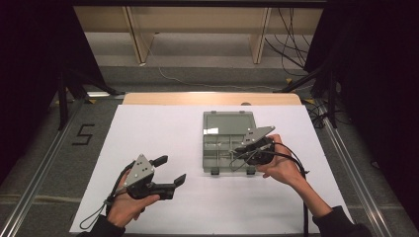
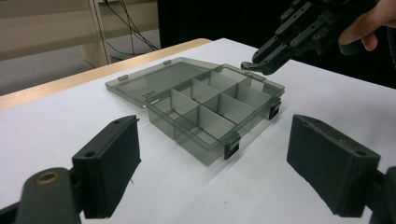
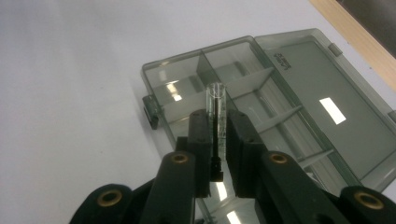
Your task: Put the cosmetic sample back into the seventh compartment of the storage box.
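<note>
A grey see-through compartment box (image 1: 225,148) lies open on the white table, its lid (image 1: 229,122) folded back flat on the far side. Its several compartments (image 2: 210,100) look empty. My right gripper (image 3: 218,117) is shut on a small clear tube (image 3: 216,99) with a dark lower end. It holds the tube over the box's compartments (image 3: 187,84). From the high view the right gripper (image 1: 240,149) hovers at the box's right front part, and it also appears from the left gripper's side (image 2: 254,66). My left gripper (image 1: 173,169) rests open left of the box, its jaws (image 2: 214,128) wide apart and holding nothing.
The white sheet (image 1: 163,128) covers the table, with a wooden edge (image 1: 212,98) at the far side. Two black latches (image 2: 231,150) sit on the box's front wall. Dark stands and cables (image 1: 291,44) lie beyond the table. A "5" mark (image 1: 83,134) is on the floor at the left.
</note>
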Available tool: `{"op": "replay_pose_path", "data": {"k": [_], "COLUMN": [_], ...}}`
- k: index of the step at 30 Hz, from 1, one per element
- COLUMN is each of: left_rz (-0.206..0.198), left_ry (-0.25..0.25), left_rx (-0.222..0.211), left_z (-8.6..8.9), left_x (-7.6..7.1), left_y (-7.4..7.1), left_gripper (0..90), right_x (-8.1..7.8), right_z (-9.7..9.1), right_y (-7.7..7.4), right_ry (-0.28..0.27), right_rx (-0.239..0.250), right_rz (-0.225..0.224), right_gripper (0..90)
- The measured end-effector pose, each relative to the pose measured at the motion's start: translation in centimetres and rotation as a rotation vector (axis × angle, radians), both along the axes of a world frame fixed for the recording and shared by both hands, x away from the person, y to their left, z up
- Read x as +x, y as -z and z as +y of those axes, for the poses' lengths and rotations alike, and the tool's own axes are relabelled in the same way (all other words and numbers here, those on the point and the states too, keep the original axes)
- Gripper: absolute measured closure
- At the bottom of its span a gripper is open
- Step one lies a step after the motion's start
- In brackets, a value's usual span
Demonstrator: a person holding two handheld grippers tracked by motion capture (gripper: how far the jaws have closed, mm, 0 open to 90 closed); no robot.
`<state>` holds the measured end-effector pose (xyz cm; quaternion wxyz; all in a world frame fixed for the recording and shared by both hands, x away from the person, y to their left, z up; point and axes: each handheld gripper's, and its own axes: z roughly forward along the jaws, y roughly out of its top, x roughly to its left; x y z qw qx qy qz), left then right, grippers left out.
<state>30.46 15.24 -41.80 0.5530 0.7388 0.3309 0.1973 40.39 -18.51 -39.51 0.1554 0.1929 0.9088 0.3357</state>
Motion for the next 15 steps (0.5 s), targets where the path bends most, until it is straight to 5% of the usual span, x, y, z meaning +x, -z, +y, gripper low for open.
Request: {"op": "replay_pose_path", "data": {"k": [15], "left_rz": [-0.003], "left_ry": [-0.003], "left_rx": [0.001], "left_z": [0.0], "left_x": [0.0], "left_y": [0.0], "left_gripper": [16.4], "right_x": [1.3], "right_z": [-1.3], "right_y": [1.6], "right_ry": [0.101], "right_rx": [0.016], "right_rz": [0.066], "right_gripper": [81.2]}}
